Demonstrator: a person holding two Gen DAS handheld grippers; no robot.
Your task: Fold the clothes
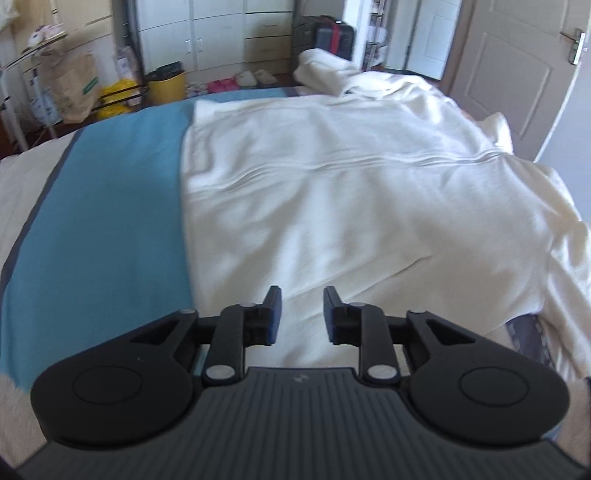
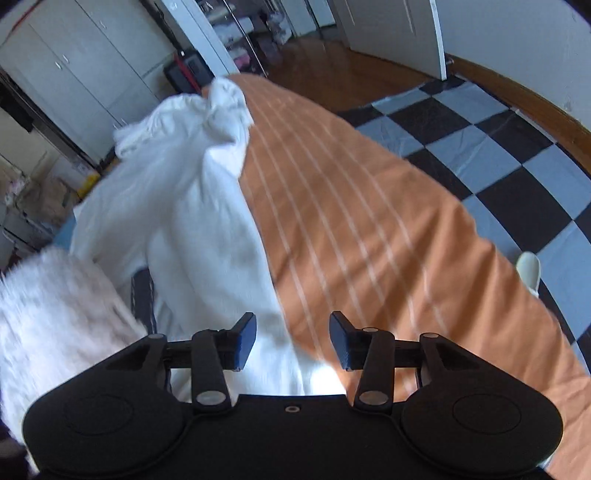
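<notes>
A large cream-white garment lies spread across the bed, with a zip line running left to right across its middle and a bunched part at the far end. My left gripper is open and empty, hovering just above the garment's near part. In the right wrist view the same white garment lies in a long rumpled strip on the orange striped sheet. My right gripper is open and empty above the garment's near edge, where white cloth meets the orange sheet.
A blue sheet covers the bed left of the garment. A fluffy white blanket lies at the left. A black-and-grey checkered mat covers the floor to the right. Cupboards, a yellow bin and a door stand beyond the bed.
</notes>
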